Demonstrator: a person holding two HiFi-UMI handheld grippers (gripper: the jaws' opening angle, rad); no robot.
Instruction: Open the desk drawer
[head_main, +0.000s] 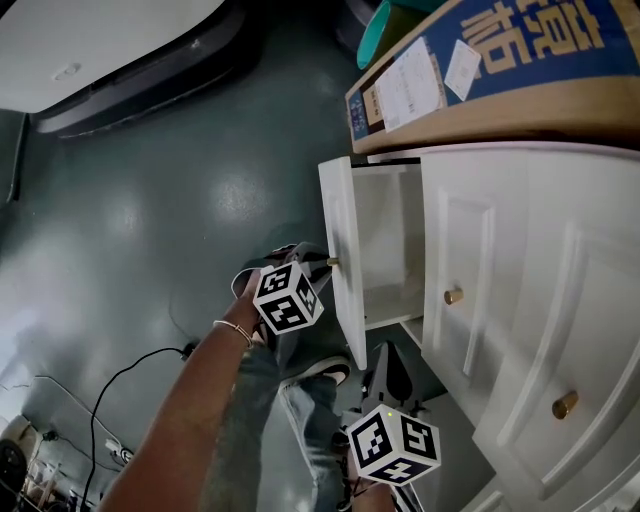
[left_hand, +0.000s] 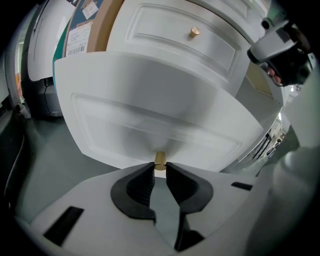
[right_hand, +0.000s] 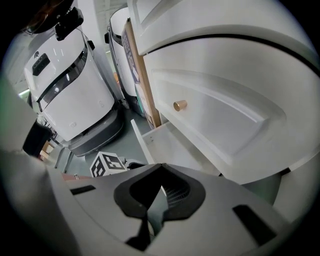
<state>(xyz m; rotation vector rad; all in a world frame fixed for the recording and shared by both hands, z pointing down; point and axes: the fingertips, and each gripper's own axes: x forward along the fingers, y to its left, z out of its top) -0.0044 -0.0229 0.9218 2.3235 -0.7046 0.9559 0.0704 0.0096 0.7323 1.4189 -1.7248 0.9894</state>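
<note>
The white desk's top drawer (head_main: 345, 240) stands pulled out from the desk (head_main: 520, 250), its inside showing. My left gripper (head_main: 322, 264) is at the front panel, shut on the small brass knob (head_main: 332, 262). In the left gripper view the dark pads (left_hand: 145, 180) pinch the knob (left_hand: 160, 160) against the drawer front (left_hand: 150, 110). My right gripper (head_main: 388, 360) hangs lower, beside the desk's lower drawers, with its marker cube (head_main: 393, 443) near the bottom edge. In its own view the right gripper (right_hand: 161, 165) is shut with nothing between the jaws.
Two more drawers with brass knobs (head_main: 453, 296) (head_main: 565, 404) lie below the pulled-out one. A long cardboard box (head_main: 500, 60) rests on the desk top. A white machine (head_main: 110, 40) stands across the grey floor. A black cable (head_main: 120, 385) and the person's shoe (head_main: 320, 372) are below my arm.
</note>
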